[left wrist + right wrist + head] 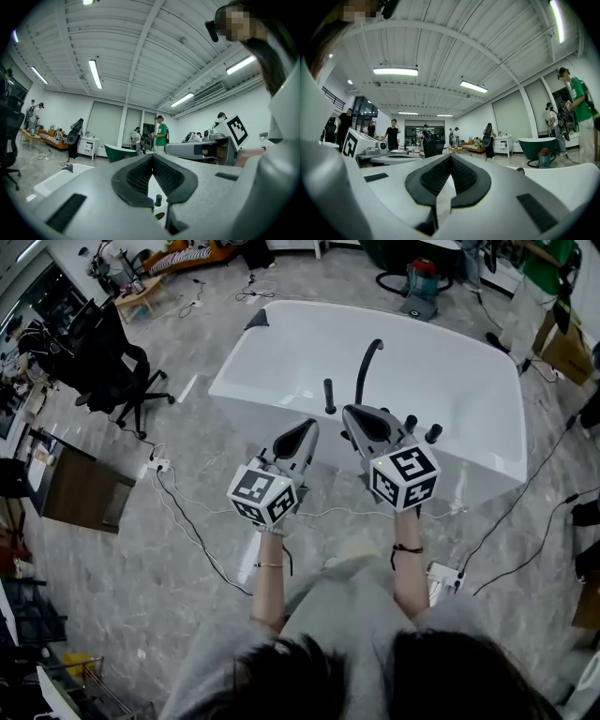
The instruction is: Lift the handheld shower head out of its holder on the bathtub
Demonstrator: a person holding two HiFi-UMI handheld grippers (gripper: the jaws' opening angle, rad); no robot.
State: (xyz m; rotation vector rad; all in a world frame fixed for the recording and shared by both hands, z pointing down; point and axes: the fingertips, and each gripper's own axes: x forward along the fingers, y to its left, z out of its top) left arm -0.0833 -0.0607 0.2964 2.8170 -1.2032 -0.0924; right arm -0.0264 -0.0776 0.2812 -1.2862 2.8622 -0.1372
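Hovering near the bathtub (267, 397) rim, left claw (310, 426) and right claw (349, 412), both closed and empty; shower head (329, 396) stands upright at 12 o'clock; risk: unopened jaws may knock it or snag the spout (366, 367).

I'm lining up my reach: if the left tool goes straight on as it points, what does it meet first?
Likely the black handheld shower head standing on the bathtub rim, beyond the left tool; depth is unclear.
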